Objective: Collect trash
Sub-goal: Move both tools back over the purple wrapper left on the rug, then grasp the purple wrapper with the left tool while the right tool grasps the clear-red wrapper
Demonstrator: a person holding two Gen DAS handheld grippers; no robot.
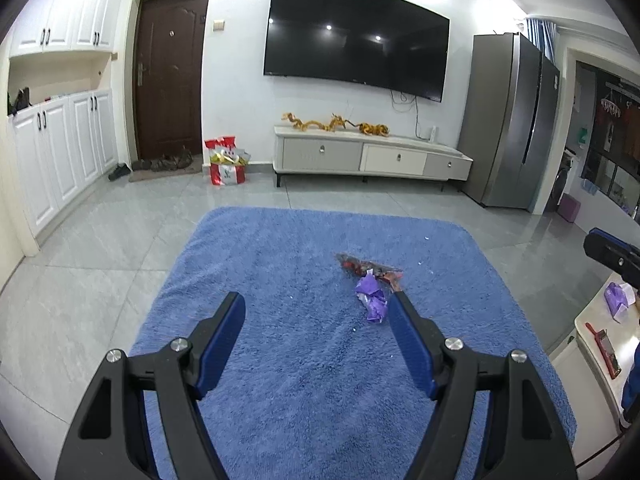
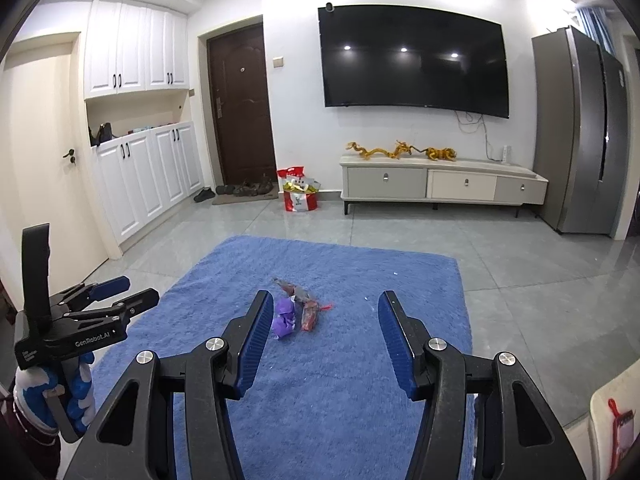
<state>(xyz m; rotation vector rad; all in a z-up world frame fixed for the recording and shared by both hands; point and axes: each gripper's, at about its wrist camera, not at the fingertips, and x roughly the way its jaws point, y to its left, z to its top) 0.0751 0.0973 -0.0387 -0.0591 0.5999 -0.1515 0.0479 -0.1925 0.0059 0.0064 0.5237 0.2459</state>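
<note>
Trash lies on the blue rug (image 1: 280, 360): a crumpled purple wrapper (image 1: 372, 298) and a red and dark wrapper (image 1: 366, 266) just behind it. My left gripper (image 1: 316, 302) hovers open and empty above the rug, its right finger beside the purple wrapper. In the right wrist view the purple wrapper (image 2: 285, 318) and the red wrappers (image 2: 308, 314) lie ahead, near the left finger of my right gripper (image 2: 326, 298), which is open with nothing between its fingers. The left gripper (image 2: 138, 288) shows at the left, held by a gloved hand.
Grey tile floor surrounds the rug. A red and white bag (image 1: 227, 164) stands by the brown door (image 1: 170, 76). A low TV cabinet (image 1: 372, 156) and a grey fridge (image 1: 508, 120) line the far wall. A white table edge (image 1: 600, 344) with a purple pack sits at right.
</note>
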